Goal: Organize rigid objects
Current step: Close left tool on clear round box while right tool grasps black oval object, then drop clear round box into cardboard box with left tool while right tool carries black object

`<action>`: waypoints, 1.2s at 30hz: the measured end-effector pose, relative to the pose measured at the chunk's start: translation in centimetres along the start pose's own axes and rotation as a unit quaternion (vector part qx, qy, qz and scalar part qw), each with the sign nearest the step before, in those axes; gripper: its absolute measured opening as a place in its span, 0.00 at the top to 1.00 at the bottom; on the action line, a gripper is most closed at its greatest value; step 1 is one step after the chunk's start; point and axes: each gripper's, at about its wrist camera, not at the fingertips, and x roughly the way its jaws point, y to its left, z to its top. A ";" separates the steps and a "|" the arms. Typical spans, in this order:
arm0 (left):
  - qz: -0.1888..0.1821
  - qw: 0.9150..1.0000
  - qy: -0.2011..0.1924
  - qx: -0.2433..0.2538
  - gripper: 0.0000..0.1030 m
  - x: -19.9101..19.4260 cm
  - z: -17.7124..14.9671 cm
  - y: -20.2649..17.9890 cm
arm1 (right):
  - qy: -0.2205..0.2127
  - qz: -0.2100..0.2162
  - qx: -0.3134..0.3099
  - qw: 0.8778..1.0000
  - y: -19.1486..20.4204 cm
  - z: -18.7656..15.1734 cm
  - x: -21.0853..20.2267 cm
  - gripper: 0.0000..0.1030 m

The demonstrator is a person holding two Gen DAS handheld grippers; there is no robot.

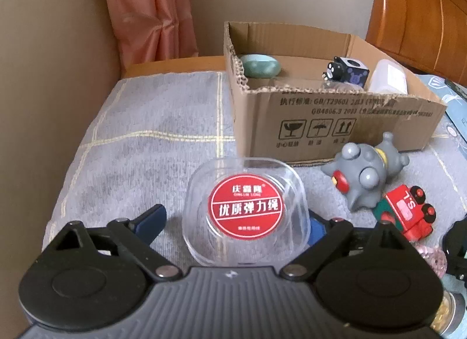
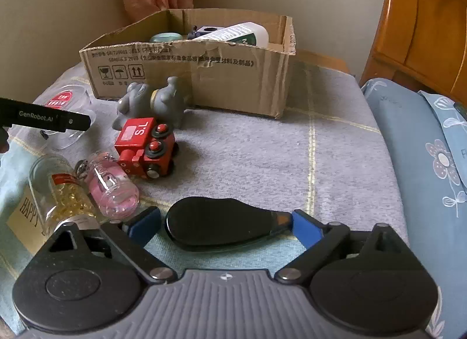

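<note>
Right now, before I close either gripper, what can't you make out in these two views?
- Left gripper: the right fingertip is hidden behind the clear plastic case, so contact is unclear.
- Cardboard box: its floor is hidden by the front wall in both views.
- Small print on the case's red label: blurred.
- Gold-filled jar: its cap end is hidden behind the right gripper.

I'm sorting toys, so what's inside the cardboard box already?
Inside the cardboard box: a green dish, a black-and-white figure and a white bottle. Its front wall hides the floor.
</note>
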 end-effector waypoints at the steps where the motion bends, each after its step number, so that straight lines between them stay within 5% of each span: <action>1: -0.002 1.000 0.000 -0.001 0.13 0.0 0.1 0.0 | 0.000 0.000 0.000 1.000 -0.1 0.0 0.0 0.09; 6: -0.015 1.000 0.002 0.000 0.28 0.0 0.1 0.0 | 0.004 0.001 0.000 1.000 -0.4 0.0 -0.2 0.10; 23: -0.051 0.995 0.031 0.075 0.28 -3.8 1.9 0.2 | 0.001 0.039 -0.020 0.999 -2.3 2.1 -2.7 0.10; 36: -0.068 0.990 -0.022 0.125 0.28 -6.0 10.8 -1.9 | -0.079 0.046 -0.079 0.993 -2.5 9.4 -5.6 0.10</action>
